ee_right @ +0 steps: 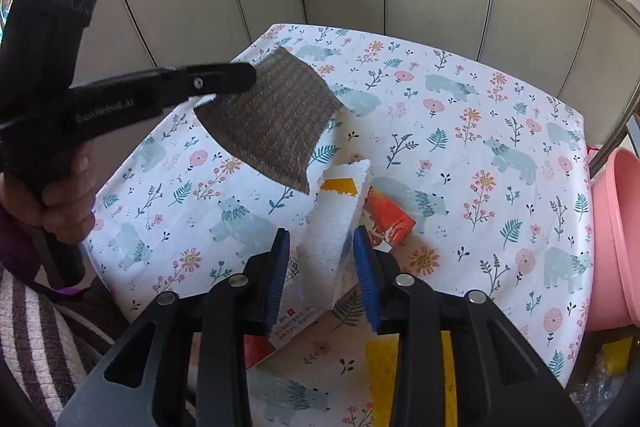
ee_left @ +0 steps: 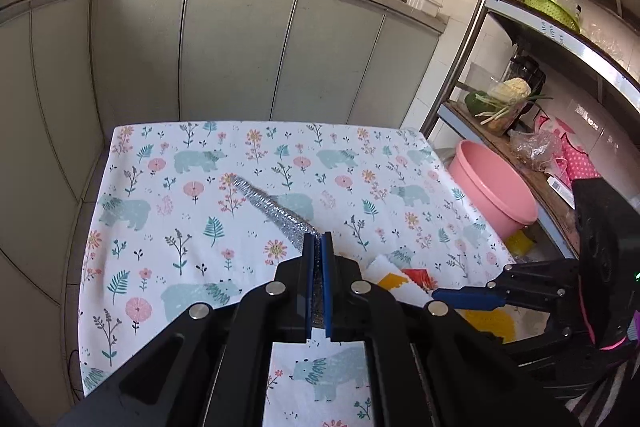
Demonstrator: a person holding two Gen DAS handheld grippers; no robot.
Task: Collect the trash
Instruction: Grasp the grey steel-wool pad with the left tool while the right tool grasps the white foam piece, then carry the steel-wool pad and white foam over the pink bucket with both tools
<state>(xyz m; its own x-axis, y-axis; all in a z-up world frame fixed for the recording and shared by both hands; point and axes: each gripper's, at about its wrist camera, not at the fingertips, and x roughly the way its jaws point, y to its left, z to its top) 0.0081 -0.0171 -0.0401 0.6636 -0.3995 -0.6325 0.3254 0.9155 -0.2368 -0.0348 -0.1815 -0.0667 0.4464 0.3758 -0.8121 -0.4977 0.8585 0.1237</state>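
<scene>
My left gripper (ee_left: 317,241) is shut on a silvery foil sheet (ee_left: 272,207), held edge-on above the floral tablecloth (ee_left: 168,187). In the right wrist view the same sheet (ee_right: 272,119) hangs flat from the left gripper (ee_right: 252,77). My right gripper (ee_right: 322,247) is open, its blue pads either side of a white foam piece (ee_right: 332,231) that stands on the table. A red and orange carton (ee_right: 390,217) and a yellow-printed wrapper (ee_right: 338,185) lie just beyond the foam. In the left wrist view the right gripper (ee_left: 436,294) reaches in from the right.
A pink basin (ee_left: 494,187) sits on the floor right of the table, also in the right wrist view (ee_right: 616,239). A metal shelf rack (ee_left: 560,39) stands at the right. Grey kitchen cabinets (ee_left: 240,47) lie behind the table. Yellow packaging (ee_right: 400,367) lies under my right gripper.
</scene>
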